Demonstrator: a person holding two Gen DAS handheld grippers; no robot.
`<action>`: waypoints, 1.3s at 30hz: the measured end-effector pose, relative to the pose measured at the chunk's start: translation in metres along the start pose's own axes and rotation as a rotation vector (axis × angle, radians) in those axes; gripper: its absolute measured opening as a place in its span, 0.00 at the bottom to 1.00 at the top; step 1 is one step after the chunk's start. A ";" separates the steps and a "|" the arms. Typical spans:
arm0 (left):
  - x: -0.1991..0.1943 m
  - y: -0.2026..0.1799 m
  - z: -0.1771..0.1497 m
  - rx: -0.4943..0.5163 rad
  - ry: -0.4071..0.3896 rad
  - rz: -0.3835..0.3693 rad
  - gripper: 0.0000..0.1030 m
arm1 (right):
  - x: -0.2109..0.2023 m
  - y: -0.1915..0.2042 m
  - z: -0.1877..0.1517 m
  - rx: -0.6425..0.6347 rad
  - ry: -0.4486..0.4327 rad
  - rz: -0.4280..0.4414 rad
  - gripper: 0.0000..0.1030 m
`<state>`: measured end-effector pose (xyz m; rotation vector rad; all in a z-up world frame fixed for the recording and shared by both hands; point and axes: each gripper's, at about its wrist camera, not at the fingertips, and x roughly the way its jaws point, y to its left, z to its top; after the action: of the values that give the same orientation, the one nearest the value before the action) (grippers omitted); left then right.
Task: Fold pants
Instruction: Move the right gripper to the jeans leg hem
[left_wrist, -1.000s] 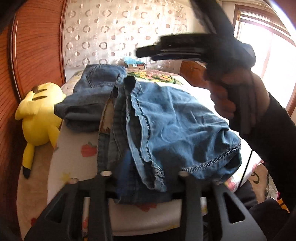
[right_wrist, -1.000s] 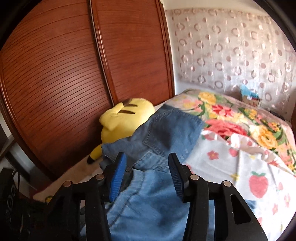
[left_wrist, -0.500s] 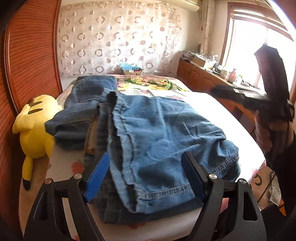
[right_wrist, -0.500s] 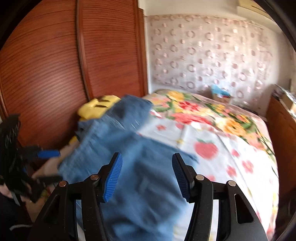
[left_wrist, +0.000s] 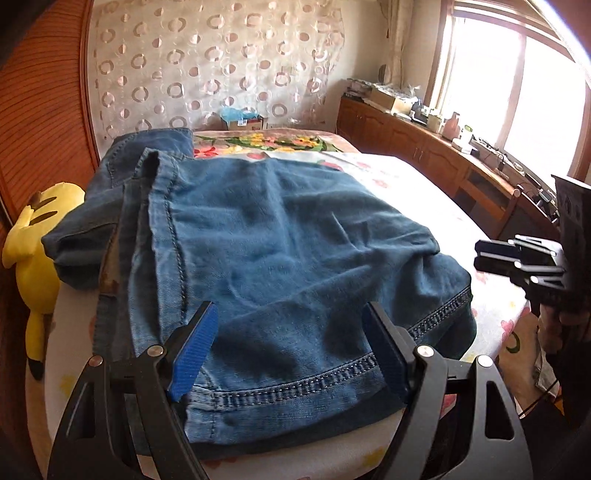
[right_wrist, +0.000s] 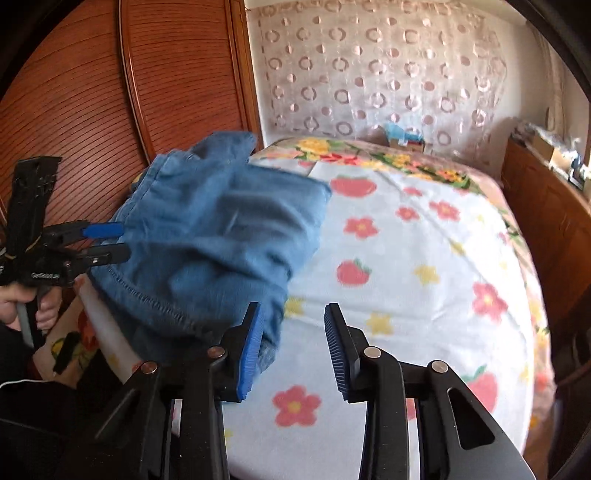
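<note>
Left wrist view: the left gripper (left_wrist: 288, 347), clamped on the hem a second ago, now stands wide above the folded jeans (left_wrist: 280, 251) on the bed (left_wrist: 424, 192).

Right wrist view: the right gripper (right_wrist: 291, 343), just narrowing and empty, has swung off the jeans toward the flowered sheet (right_wrist: 424, 258).

A lace curtain (left_wrist: 207, 74) with ring patterns covers the far wall behind the bed (right_wrist: 424, 258). Reddish wooden wardrobe doors (right_wrist: 110, 92) stand left; a low wooden cabinet (left_wrist: 436, 158) runs beneath a bright window (left_wrist: 517, 92).
</note>
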<state>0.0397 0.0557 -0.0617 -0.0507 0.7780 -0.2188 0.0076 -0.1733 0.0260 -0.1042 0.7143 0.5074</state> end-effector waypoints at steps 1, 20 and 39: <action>0.002 0.000 0.000 0.000 0.005 0.002 0.78 | 0.001 0.004 -0.001 0.009 0.002 0.013 0.35; 0.015 0.013 -0.011 -0.009 0.034 0.022 0.78 | 0.024 -0.039 0.013 0.115 -0.043 0.049 0.50; 0.016 0.016 -0.014 -0.009 0.029 0.019 0.78 | 0.077 -0.051 0.014 0.141 0.095 0.149 0.50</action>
<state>0.0441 0.0685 -0.0846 -0.0483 0.8083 -0.1983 0.0892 -0.1827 -0.0173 0.0572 0.8531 0.5954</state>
